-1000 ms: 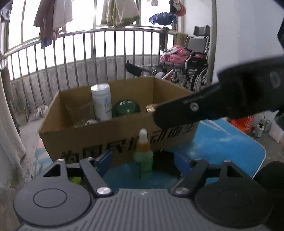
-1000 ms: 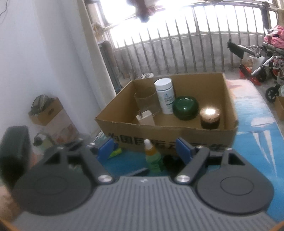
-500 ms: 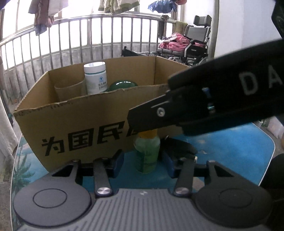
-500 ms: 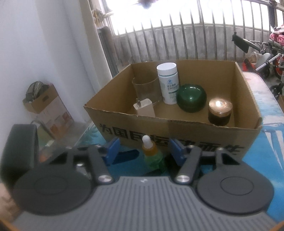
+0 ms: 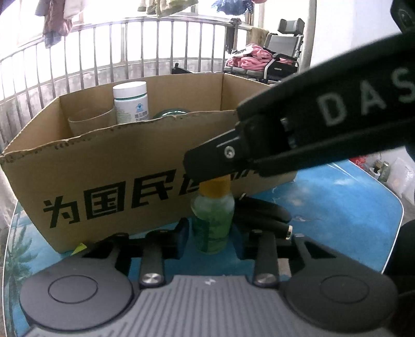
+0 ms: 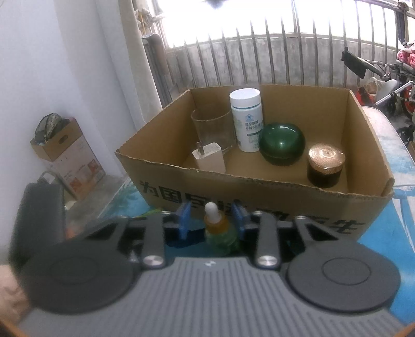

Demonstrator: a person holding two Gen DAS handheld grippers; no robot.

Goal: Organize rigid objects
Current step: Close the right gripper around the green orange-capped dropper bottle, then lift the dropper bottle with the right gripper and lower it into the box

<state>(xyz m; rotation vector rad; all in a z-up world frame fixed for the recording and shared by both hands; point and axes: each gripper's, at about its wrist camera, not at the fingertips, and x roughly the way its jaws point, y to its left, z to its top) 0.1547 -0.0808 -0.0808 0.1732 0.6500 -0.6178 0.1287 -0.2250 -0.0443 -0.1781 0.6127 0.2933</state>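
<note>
Where the blue counter (image 5: 337,207) meets one cardboard box (image 6: 259,189), a single round green dropper bottle (image 6: 220,233) stands upright outside it. Five things sit inside: a clear glass (image 6: 212,129), white plastic bottle (image 6: 246,119), white charger (image 6: 208,156), glossy green jar (image 6: 281,144), gold-lidded dark jar (image 6: 325,166). Both left gripper (image 5: 211,232) and right gripper (image 6: 212,220) have just been closing, fingers narrowed about the bottle; whether they press it I cannot tell.

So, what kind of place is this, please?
Probably a home balcony used for storage. A metal railing runs along the open side, laundry hangs above it, and a wheelchair is parked in the corner behind the cardboard box.
</note>
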